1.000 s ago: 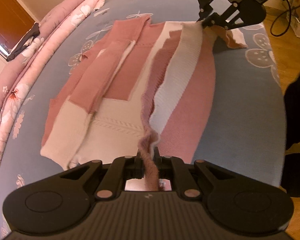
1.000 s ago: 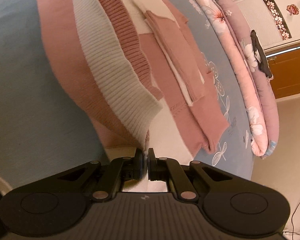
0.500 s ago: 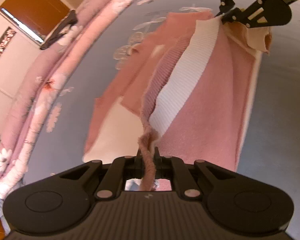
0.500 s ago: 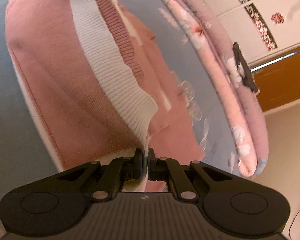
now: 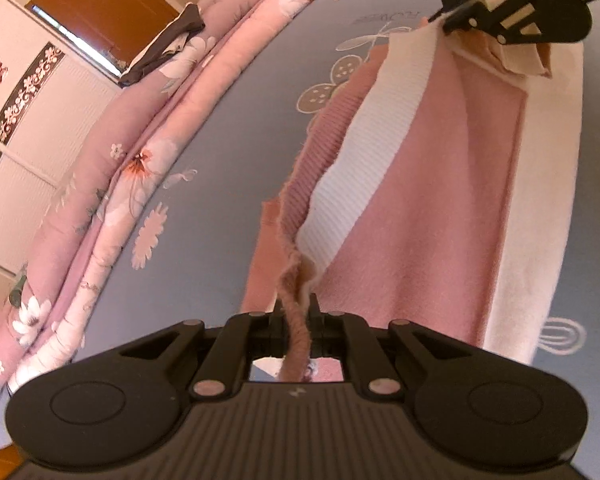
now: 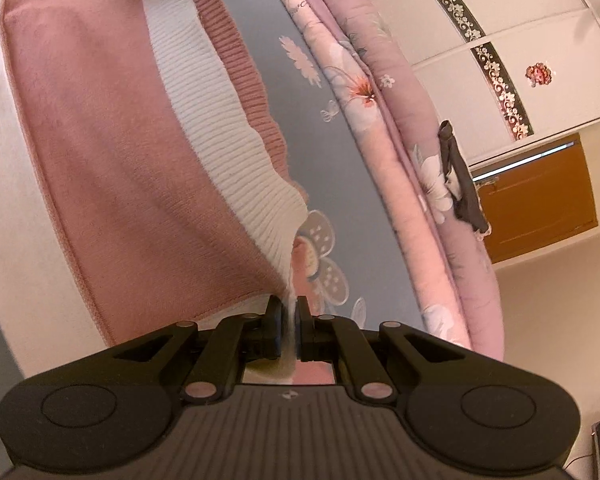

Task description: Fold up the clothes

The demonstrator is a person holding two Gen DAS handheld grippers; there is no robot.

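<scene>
Hem stretched between your two tongs
Left gripper (image 5: 294, 314) and right gripper (image 6: 288, 312) each pinch a sweater (image 5: 432, 216) hem corner — its long edge runs straight between them, body hanging toward the bed (image 5: 228, 184).

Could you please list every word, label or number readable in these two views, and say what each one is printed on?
Grey lettering on the blue bedsheet, at: too blurred to read.
Cursive script on the folded floral quilt, at: too small to read.
Small embossed mark on each hand-held gripper body: a logo, not text.
Nothing else carries text.
</scene>
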